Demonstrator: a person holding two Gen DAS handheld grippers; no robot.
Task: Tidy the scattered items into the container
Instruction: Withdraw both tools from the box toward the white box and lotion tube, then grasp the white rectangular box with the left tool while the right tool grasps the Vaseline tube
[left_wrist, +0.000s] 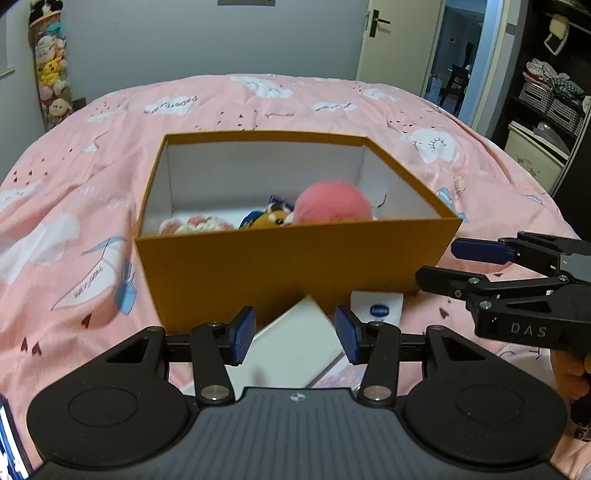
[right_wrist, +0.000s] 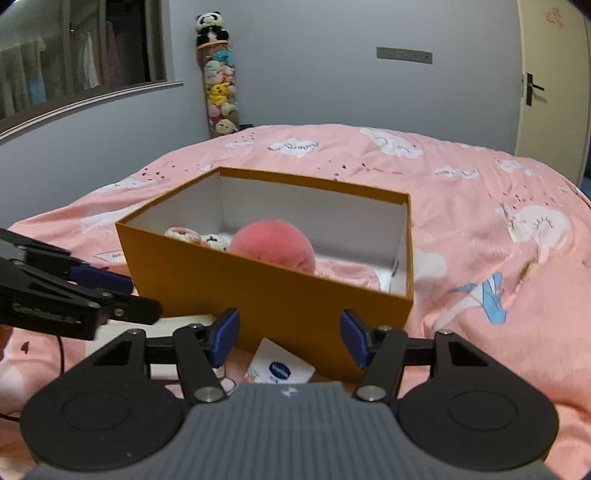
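Observation:
An open orange box (left_wrist: 288, 258) stands on the pink bed; it also shows in the right wrist view (right_wrist: 266, 291). Inside lie a pink plush ball (left_wrist: 332, 203), a brown plush toy (left_wrist: 273, 218) and a pale knitted toy (left_wrist: 199, 225). A white flat box (left_wrist: 295, 343) lies in front of the orange box, below my open left gripper (left_wrist: 294, 334). A small white packet with a blue logo (left_wrist: 378, 308) lies beside it, and sits below my open right gripper (right_wrist: 288, 341) in the right wrist view (right_wrist: 280, 369). Both grippers are empty.
The pink quilt (left_wrist: 74, 229) covers the bed around the box. A tall tube of plush toys (right_wrist: 219, 92) stands against the far wall. Shelves with baskets (left_wrist: 546, 96) and an open door are on the right.

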